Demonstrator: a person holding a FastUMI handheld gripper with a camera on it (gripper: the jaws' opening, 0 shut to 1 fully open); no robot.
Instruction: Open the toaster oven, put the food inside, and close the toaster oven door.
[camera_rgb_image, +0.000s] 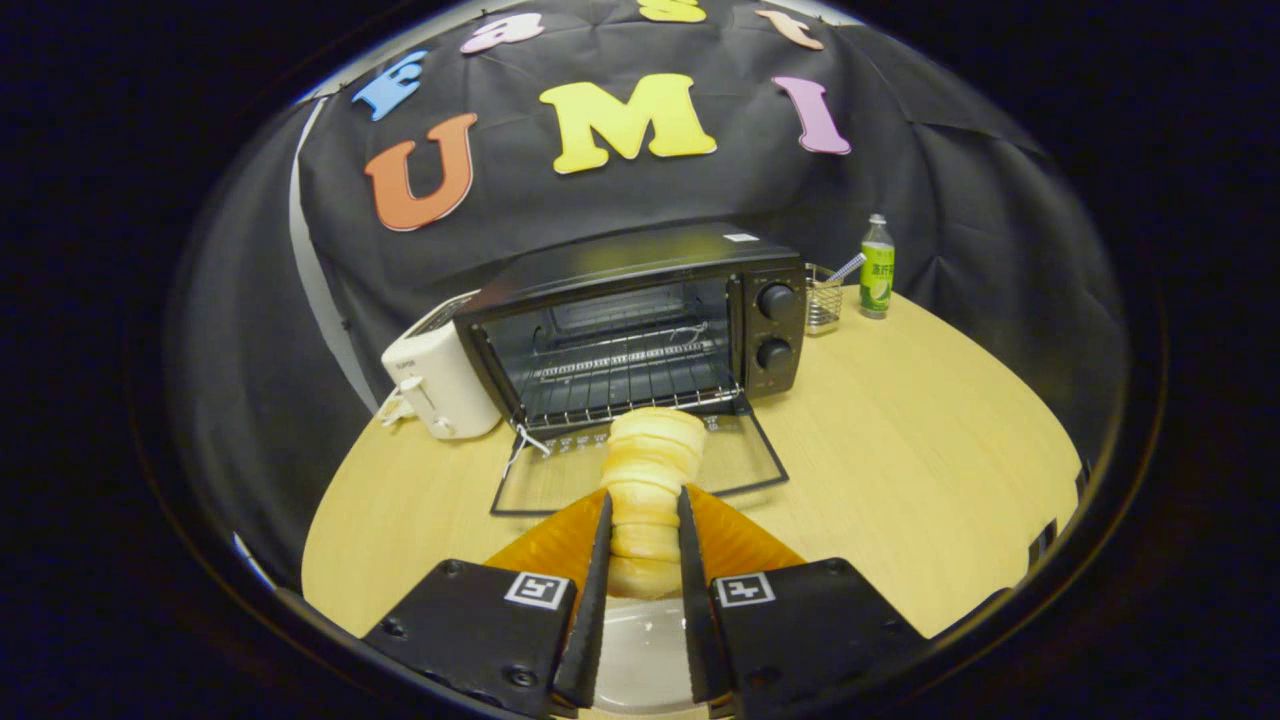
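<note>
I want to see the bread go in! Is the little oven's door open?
Open. The toaster oven has its glass door lying flat on the table, rack showing. The gripper is shut on the bread.

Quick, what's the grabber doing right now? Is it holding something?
Gripper: shut on the bread roll, both fingers pressing its sides, just in front of the open toaster oven.
</note>
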